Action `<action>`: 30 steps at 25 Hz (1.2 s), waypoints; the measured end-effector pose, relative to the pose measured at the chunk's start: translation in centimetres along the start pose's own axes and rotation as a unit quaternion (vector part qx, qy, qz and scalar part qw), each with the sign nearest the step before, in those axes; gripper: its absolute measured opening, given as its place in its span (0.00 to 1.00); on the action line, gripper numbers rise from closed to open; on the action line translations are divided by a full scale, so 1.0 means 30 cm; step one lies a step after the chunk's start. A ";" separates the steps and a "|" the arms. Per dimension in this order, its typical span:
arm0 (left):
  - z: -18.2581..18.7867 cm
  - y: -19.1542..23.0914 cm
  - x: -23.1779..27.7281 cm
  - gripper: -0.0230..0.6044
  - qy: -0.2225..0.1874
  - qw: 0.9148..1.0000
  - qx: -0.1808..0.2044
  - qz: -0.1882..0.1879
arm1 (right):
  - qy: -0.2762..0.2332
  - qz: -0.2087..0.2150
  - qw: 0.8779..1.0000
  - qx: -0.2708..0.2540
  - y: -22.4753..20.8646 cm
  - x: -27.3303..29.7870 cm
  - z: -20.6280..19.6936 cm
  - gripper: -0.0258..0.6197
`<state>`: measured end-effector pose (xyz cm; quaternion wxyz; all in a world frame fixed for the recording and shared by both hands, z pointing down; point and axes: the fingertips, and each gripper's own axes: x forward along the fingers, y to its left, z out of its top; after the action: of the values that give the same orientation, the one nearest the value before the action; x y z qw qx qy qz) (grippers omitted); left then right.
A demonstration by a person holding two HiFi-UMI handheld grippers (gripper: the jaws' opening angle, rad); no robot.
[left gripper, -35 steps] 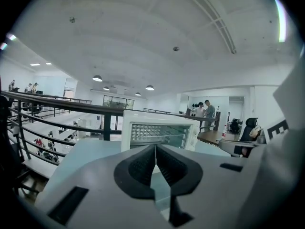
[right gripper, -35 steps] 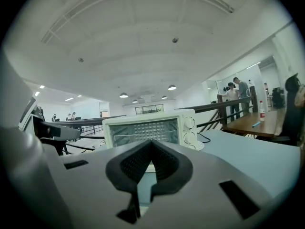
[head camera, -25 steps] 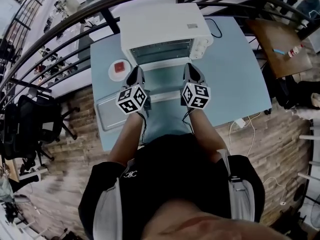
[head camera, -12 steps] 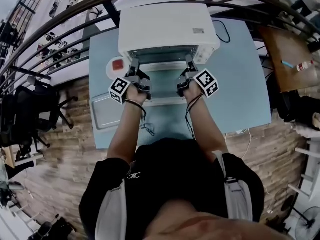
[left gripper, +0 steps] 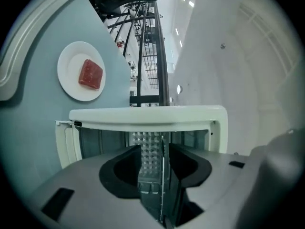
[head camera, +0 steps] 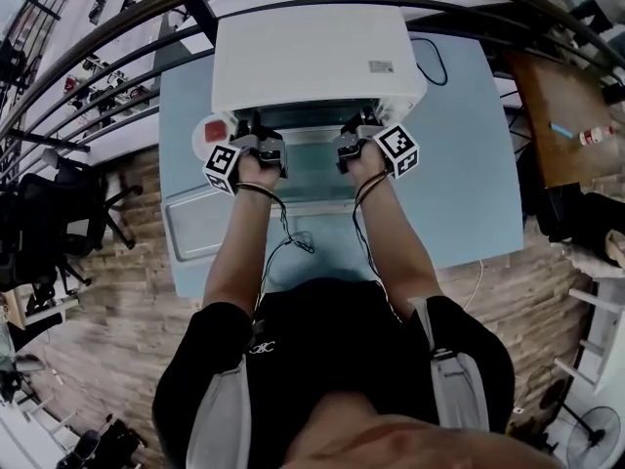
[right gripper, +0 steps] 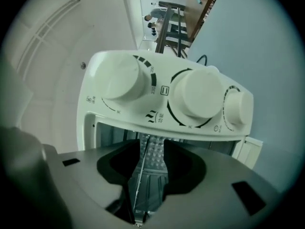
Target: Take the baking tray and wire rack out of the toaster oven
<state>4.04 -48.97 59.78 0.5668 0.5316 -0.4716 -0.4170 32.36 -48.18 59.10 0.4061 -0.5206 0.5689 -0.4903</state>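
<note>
black shirt (head camera: 332, 335), grey straps (head camera: 217, 413), marker cubes (head camera: 223, 167) on left gripper (head camera: 256, 127), right gripper (head camera: 354, 127)

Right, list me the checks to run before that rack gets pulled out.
1. Oven door folded fully down: ok.
2. Wire rack edge between the left gripper jaws: ok. The jaws have just been opening and stand apart.
3. Rack edge between the right gripper jaws: ok. They have just been closing, but the pads are not pressing on it.
4. Firm grip on both sides: not ok.
5. Baking tray already out, on the table's left: ok.
6. Plate out of the pull path, beside the oven: ok.
</note>
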 end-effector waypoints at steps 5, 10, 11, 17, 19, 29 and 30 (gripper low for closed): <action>0.000 0.018 0.046 0.33 -0.020 1.000 -0.011 -0.002 | -0.013 0.005 1.000 0.028 -0.007 0.055 0.016 0.25; 0.015 -0.017 0.081 0.17 -0.020 1.000 0.013 -0.020 | -0.014 0.017 0.999 0.031 0.014 0.086 0.011 0.08; 0.015 -0.032 0.083 0.11 -0.019 0.999 0.018 -0.025 | -0.012 0.021 0.999 0.029 0.021 0.088 0.011 0.05; 0.008 -0.049 0.070 0.06 -0.013 0.999 0.022 -0.027 | -0.003 0.016 1.000 0.012 0.027 0.075 0.014 0.05; 0.009 -0.048 0.060 0.06 -0.008 0.999 0.021 -0.027 | -0.003 0.015 1.000 0.013 0.028 0.063 0.009 0.05; -0.015 -0.037 -0.037 0.06 0.024 0.999 0.019 -0.028 | -0.012 0.000 1.000 0.001 0.023 -0.052 -0.009 0.05; -0.019 -0.032 -0.052 0.06 0.026 0.999 0.018 -0.028 | -0.014 -0.001 1.000 0.000 0.021 -0.070 -0.013 0.05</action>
<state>4.30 -47.40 58.69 0.5576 0.5654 -0.4487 -0.4100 32.14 -46.06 58.46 0.4136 -0.5284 0.5623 -0.4833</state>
